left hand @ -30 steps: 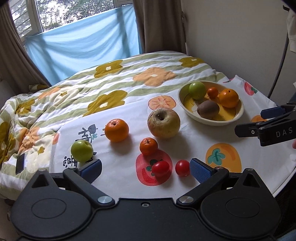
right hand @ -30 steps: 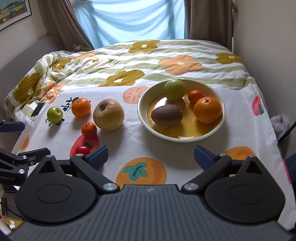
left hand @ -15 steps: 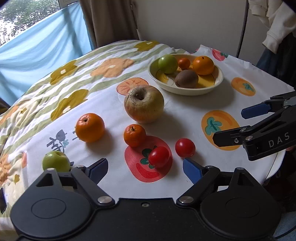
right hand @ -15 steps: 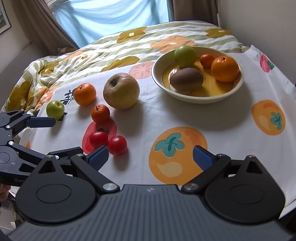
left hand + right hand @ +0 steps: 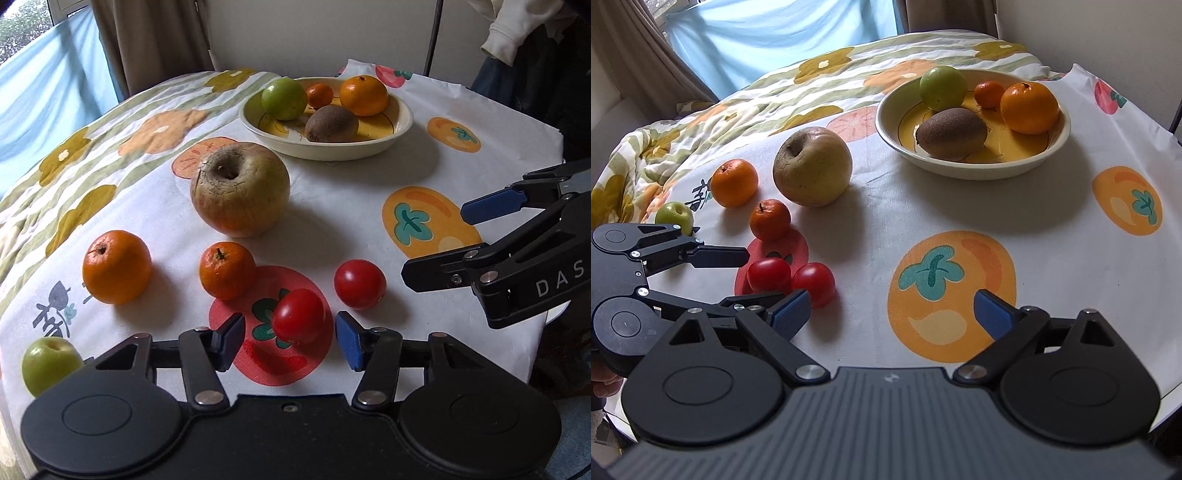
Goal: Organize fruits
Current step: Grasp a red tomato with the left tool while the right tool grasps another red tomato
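My left gripper (image 5: 290,341), jaws just closing, straddles but doesn't touch the tomato (image 5: 299,316); right gripper (image 5: 892,314) gapes empty; second tomato (image 5: 360,283) at two o'clock.

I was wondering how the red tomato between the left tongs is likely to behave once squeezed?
The tomato looks round and glossy, so it may slip or roll from the closing left tongs. Its thin skin probably bruises under pressure.

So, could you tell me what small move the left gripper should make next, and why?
Probably close on the nearer tomato: the left gripper has just been closing, its jaws flank that tomato without pressing it, and the bowl awaits.
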Demonstrator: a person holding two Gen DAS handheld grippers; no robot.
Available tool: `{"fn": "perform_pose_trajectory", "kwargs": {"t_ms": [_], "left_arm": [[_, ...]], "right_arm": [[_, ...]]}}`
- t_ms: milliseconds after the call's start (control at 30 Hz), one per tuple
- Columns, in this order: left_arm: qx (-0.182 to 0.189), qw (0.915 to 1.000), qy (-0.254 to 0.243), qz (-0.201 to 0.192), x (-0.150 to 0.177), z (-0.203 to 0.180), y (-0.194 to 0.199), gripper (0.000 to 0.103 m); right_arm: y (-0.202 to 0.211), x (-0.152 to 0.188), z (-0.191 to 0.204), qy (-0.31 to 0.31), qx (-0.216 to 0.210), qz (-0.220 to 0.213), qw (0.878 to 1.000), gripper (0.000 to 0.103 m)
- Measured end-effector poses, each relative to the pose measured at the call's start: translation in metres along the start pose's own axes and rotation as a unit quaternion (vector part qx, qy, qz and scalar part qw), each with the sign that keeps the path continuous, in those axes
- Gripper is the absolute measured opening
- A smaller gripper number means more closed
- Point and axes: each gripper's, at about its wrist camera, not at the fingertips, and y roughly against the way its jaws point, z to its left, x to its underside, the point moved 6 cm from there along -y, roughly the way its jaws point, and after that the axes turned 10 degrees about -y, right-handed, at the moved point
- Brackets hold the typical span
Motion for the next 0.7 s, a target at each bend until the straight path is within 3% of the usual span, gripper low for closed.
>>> {"fn": "perform_pose_trajectory", "kwargs": {"t_ms": [67,100,233,700], "left_arm": [[0.005,1.0,-0.005,0.001,0.0,-0.001,-0.002,0.038],[0.01,0.9999,-0.005,-0.001,0.0,-0.001,-0.002,0.035],[0.011,0.9999,-0.006,-0.002,0.001,0.0,-0.001,0.034],[-0.021,0.9991,0.032,0.018,0.022,0.012,0.012,0.034]], "right_arm": [[-0.002,0.001,0.0,-0.002,0.001,0.002,1.0,0.103],[-0.003,0.001,0.001,-0.003,0.001,0.004,1.0,0.103],[-0.005,0.002,0.007,-0.001,-0.006,0.007,1.0,0.103],[-0.016,0.008,0.031,0.031,-0.038,0.032,0.998,0.08]]}}
